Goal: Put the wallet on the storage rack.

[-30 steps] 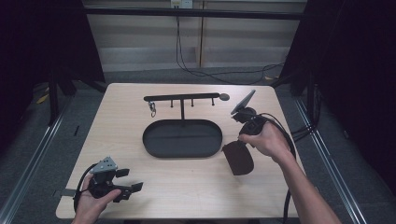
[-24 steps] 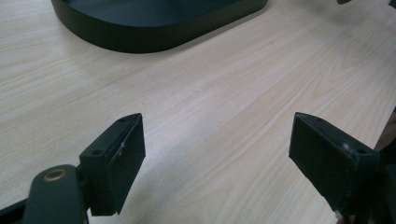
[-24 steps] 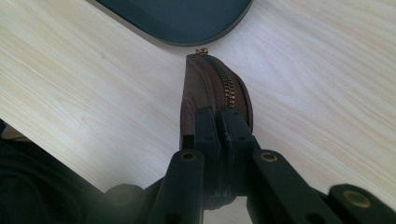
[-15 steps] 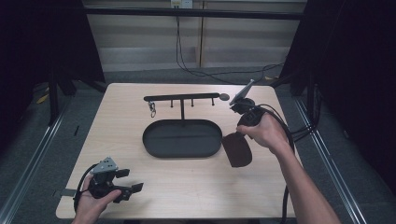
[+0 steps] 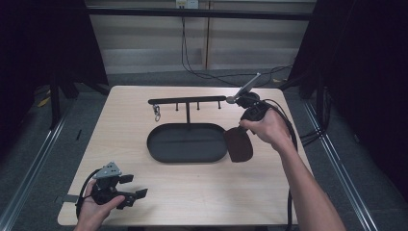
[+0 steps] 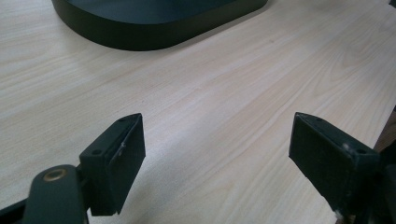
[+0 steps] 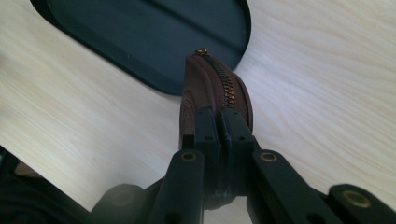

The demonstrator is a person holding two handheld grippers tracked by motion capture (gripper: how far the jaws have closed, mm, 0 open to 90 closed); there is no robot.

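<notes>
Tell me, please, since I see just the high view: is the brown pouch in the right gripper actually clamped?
Observer: Yes. In the right gripper view the right gripper has its jaws closed on the edge of the brown pouch.
Operator: Thank you. Is its zip closed?
Observer: The brass zip runs closed along the top edge, its end toward the black tray.
Operator: And the left gripper?
Observer: In the left gripper view the left gripper has its jaws wide apart over bare table, holding nothing.
</notes>
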